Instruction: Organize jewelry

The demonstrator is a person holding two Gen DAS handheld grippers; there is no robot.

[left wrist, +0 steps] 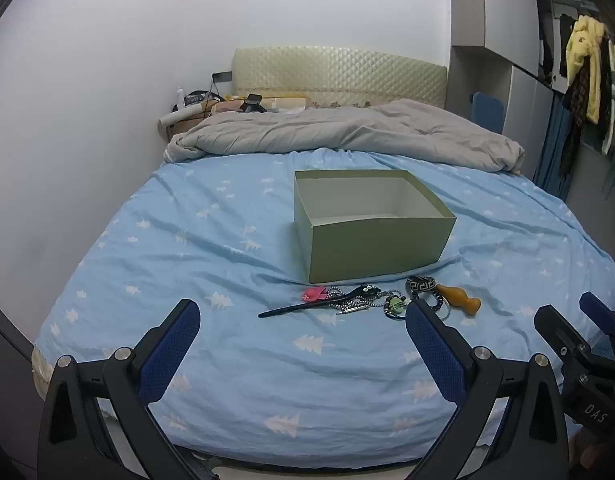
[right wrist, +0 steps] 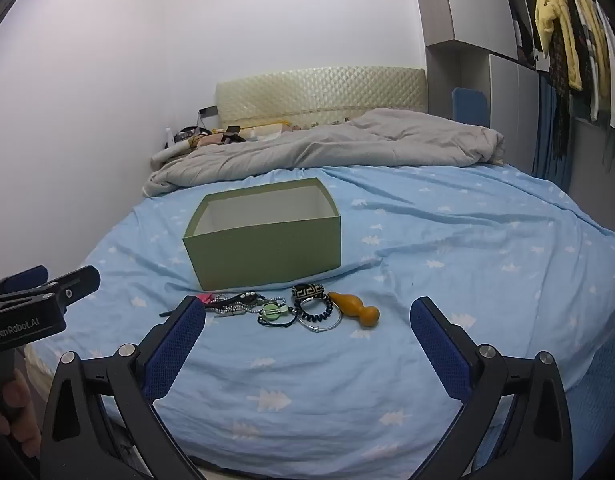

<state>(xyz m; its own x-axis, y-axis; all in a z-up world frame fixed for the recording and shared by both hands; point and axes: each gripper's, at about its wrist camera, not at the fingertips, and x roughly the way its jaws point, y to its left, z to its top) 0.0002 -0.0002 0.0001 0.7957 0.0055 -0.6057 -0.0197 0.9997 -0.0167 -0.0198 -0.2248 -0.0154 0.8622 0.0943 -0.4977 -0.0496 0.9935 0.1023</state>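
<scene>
Jewelry point(right wrist: 283, 308) before green box point(right wrist: 267, 248)

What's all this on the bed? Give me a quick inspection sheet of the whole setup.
Surface: blue bedsheet with white tree print, wrinkled.
Job's things: open green box, nothing seen inside; jewelry pile on the sheet in front of it, with black hair stick, silver bangle, amber wooden piece.
Clutter: grey duvet bunched at the headboard; oddments on the bedside.
Grippers: left gripper and right gripper both open, holding nothing, short of the pile.
Cables: a dark cord near the bedside wall, unclear.
Surroundings: hanging clothes, wardrobe.
</scene>
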